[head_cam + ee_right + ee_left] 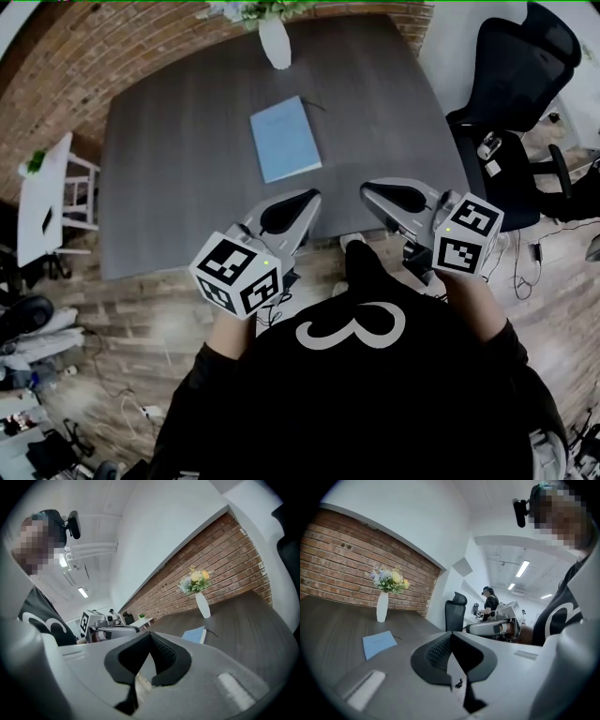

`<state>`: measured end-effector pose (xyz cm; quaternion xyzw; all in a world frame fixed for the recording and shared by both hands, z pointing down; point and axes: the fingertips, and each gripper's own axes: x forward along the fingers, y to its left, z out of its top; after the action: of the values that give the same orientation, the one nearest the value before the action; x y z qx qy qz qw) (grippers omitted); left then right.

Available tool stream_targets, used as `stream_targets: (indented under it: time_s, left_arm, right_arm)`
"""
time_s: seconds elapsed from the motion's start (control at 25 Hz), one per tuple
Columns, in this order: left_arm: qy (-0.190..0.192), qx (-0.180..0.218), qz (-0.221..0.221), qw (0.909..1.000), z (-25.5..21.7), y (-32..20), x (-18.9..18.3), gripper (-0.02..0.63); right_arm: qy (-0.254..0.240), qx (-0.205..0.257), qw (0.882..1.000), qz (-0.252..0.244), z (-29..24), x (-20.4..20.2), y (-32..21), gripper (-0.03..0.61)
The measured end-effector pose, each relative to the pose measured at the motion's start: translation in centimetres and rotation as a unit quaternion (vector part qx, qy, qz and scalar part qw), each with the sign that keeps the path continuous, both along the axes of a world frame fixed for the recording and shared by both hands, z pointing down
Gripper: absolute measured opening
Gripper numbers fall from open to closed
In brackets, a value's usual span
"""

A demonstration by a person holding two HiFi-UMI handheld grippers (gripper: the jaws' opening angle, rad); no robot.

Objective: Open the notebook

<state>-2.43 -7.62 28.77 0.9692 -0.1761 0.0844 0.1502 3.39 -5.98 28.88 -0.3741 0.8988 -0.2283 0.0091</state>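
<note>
A closed light-blue notebook lies flat on the dark grey table, a little beyond both grippers. It also shows as a blue rectangle in the left gripper view and the right gripper view. My left gripper hovers at the table's near edge, jaws shut with nothing between them. My right gripper hangs beside it to the right, its jaws likewise together and empty. Neither gripper touches the notebook.
A white vase with flowers stands at the table's far edge behind the notebook. A black office chair is at the table's right side, a white side table at its left. Another person stands far off.
</note>
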Motion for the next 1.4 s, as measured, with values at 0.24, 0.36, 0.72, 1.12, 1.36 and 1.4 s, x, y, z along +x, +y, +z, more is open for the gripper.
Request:
stream_targets:
  time_s: [0.24,0.36,0.72,1.12,1.36,1.4]
  left_arm:
    - [-0.024,0.0,-0.022,0.9995,1.6,-2.7,1.0,0.018]
    - [-0.044,0.01,-0.034,0.9984,3.1,-4.2,1.6,0.018]
    - [-0.105,0.006,-0.048,0.9933,8.6,-8.8,2.7,0.08]
    - [-0.255,0.058,-0.043,0.9641,16.2,-11.9,4.0,0.233]
    - [-0.344,0.11,-0.054,0.9311,19.4,-13.3,4.4,0.262]
    - [-0.356,0.115,-0.058,0.9255,19.8,-13.5,4.3,0.262]
  right_arm:
    - [-0.016,-0.027,0.999,0.009,2.4,2.2,-2.3,0.002]
    - [-0.023,-0.041,0.999,0.012,3.7,3.3,-3.6,0.002]
    - [-0.046,-0.094,0.994,0.021,8.0,6.0,-6.8,0.002]
    - [-0.069,-0.129,0.988,0.045,11.6,7.7,-7.2,0.002]
    - [-0.076,-0.134,0.986,0.058,12.2,8.9,-6.8,0.002]
    - [-0.077,-0.134,0.986,0.059,12.2,9.0,-6.8,0.002]
